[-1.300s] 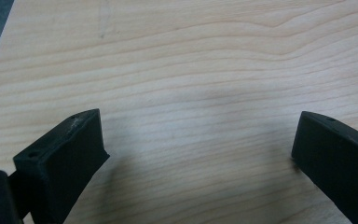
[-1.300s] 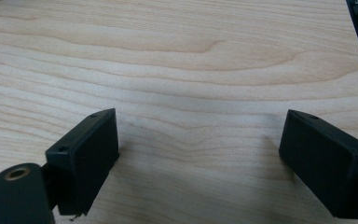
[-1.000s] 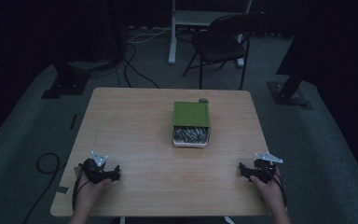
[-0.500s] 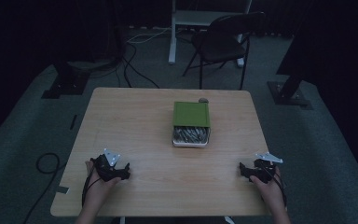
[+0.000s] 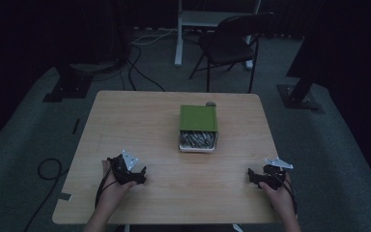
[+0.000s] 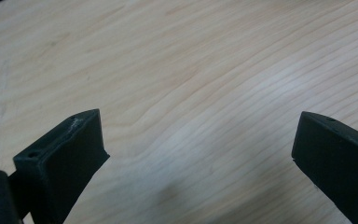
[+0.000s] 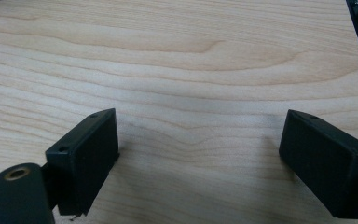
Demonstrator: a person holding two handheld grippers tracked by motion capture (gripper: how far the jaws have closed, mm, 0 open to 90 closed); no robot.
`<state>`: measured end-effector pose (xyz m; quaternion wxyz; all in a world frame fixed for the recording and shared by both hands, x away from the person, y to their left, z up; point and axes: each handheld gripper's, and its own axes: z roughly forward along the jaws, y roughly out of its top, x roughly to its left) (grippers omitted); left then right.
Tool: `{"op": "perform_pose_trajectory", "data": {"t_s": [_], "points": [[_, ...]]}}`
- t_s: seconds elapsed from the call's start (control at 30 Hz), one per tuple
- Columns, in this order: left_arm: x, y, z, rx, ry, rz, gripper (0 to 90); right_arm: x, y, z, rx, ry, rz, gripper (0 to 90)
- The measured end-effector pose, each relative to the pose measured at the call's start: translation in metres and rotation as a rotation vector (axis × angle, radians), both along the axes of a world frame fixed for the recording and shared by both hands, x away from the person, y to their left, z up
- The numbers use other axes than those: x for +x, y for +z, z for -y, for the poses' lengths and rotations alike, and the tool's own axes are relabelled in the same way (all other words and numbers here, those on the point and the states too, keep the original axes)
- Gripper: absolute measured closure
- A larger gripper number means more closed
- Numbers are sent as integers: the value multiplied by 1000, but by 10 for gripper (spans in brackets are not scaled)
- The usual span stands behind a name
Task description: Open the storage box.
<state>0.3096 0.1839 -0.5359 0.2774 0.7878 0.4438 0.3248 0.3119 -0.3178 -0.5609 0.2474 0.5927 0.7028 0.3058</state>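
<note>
A white tray point(image 5: 182, 146) with a green lid point(image 5: 198, 118) slid partly back stands at the table's middle; several silvery pieces point(image 5: 198, 138) lie in its uncovered front. My left gripper point(image 5: 136, 174) rests low over the near-left of the wooden table point(image 5: 140, 121), held in a hand. In the left gripper view my left gripper point(image 6: 198, 154) stands open over bare wood. My right gripper point(image 5: 252, 177) sits at the near-right; in the right gripper view my right gripper point(image 7: 200, 154) is open too, nothing between its fingers.
A small grey object point(image 5: 210, 103) lies just behind the tray. Beyond the table stand a dark chair point(image 5: 232, 41) and a white desk frame point(image 5: 212, 19). Cables point(image 5: 140, 58) run over the floor, and dark stand bases point(image 5: 299, 96) sit at either side.
My left gripper has moved rightward and a little forward along the near edge of the table. The right gripper has stayed put.
</note>
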Motion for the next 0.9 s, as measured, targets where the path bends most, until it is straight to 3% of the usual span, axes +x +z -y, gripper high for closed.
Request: {"op": "perform_pose_trajectory", "data": {"t_s": [0.53,0.8,0.9], "points": [[3,6,30,37,-117,59,31,0,0,0,1,-1,-1,114],[3,7,48,100,-197,88,31,0,0,0,1,-1,-1,114],[3,8,55,104,-219,97,31,0,0,0,1,-1,-1,114]]}}
